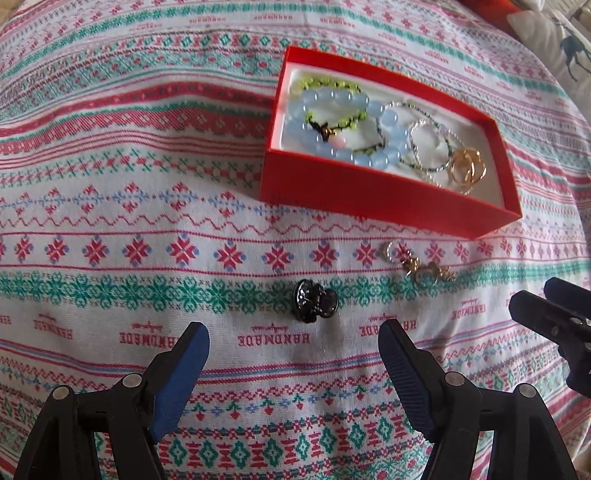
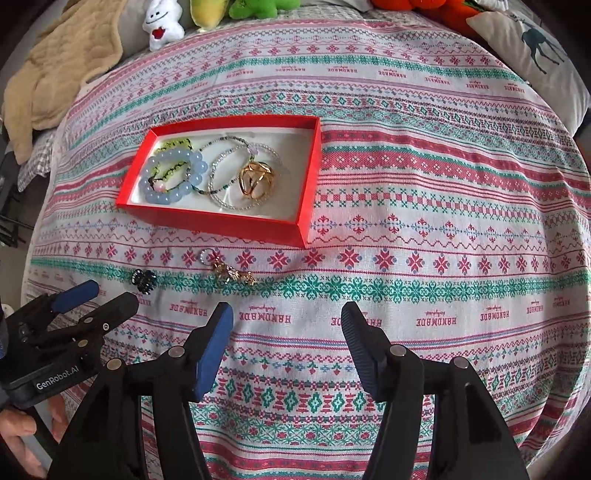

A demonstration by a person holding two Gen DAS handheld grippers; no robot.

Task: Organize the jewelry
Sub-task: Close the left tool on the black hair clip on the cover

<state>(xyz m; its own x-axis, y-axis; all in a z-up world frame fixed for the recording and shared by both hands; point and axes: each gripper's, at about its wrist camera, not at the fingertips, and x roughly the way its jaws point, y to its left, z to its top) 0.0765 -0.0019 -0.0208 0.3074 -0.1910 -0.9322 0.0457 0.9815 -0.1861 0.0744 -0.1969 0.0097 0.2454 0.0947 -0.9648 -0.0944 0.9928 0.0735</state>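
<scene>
A red box lies on the patterned cloth and holds a blue bead bracelet, a green cord bracelet, silver bangles and gold rings. A small black hair clip lies on the cloth just ahead of my open, empty left gripper. A cluster of gold and silver earrings lies right of the clip, in front of the box. My right gripper is open and empty, near the earrings.
The patterned cloth covers a rounded surface. Plush toys, a beige blanket and a deer-print pillow lie beyond its far edge. My hand shows at lower left.
</scene>
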